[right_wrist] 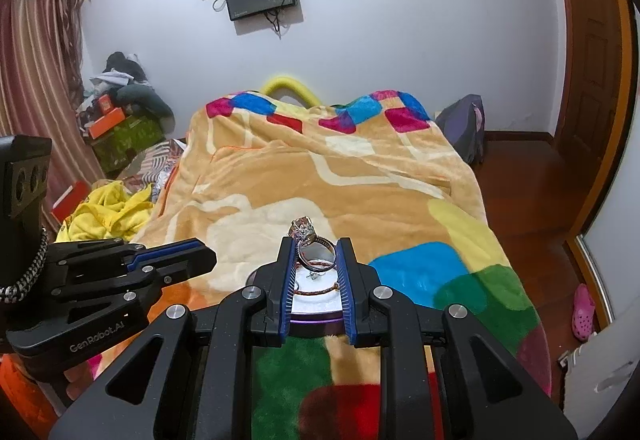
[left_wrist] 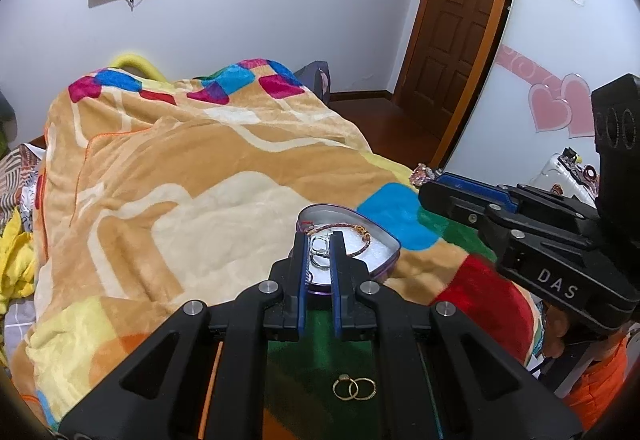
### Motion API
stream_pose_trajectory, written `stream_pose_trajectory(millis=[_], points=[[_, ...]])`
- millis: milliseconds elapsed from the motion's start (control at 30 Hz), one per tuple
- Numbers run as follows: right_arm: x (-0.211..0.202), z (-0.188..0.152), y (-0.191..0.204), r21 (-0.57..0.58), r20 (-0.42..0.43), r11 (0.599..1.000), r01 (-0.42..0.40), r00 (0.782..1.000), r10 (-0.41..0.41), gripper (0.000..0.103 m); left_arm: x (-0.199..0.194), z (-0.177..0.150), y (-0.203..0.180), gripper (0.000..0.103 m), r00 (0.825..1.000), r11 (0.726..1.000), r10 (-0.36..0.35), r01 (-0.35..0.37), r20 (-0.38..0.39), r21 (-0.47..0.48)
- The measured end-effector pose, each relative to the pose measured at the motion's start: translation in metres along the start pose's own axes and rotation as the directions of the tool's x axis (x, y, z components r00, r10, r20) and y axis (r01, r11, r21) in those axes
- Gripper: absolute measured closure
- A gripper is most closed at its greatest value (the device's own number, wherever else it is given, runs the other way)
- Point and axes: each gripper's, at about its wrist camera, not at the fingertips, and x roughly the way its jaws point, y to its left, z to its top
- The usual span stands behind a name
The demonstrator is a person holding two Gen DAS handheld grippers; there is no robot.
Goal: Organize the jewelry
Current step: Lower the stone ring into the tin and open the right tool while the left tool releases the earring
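Ring over the tin, ready to be set down

Ring placement is the step in hand, as I judge it. The right claw point(right_wrist: 317, 246) pinches a silver ring point(right_wrist: 314, 248) by its band, the stone cluster standing up at the far tip of the left finger. It hangs just above the heart-shaped tin point(left_wrist: 390, 240), which lies open on the blanket point(left_wrist: 180, 168) of the bed. To do it well, I would bring the ring low over a bare white patch of the tin's lining before spreading the fingers, so the ring cannot bounce off the rim onto the plush. Lowering it clear of the red cord bracelet point(left_wrist: 360, 236) keeps the stone from snagging the cord.

The left claw point(left_wrist: 320, 244) has its fingers drawn close together and nothing is visibly caught between them; it hovers at the tin's near edge, left of the right claw. Whether it touches the rim I cannot tell.

Count:
- one tin
- one cord bracelet with gold beads, inside the tin
- one silver ring in the right claw
- at least one small silver piece on the tin's lining, too small to name
- two gold rings point(left_wrist: 354, 388) lying touching on the blanket, near, under the left claw, not yet gathered
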Motion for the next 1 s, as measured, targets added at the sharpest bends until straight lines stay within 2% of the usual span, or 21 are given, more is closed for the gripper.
stream_pose_trajectory(millis=[600,1000], points=[[0.052,-0.006,-0.018,0.024,-0.141,0.999,-0.032,0.989,0.035,0.085,0.051,-0.006,0.003,0.095,0.994,0.999,-0.034,0.034,-0.1,0.003],[0.063,-0.007,-0.019,0.012,-0.196,0.999,-0.042,0.98,0.043,0.084,0.05,-0.004,0.005,0.095,0.992,0.998,-0.06,0.059,-0.109,-0.012]])
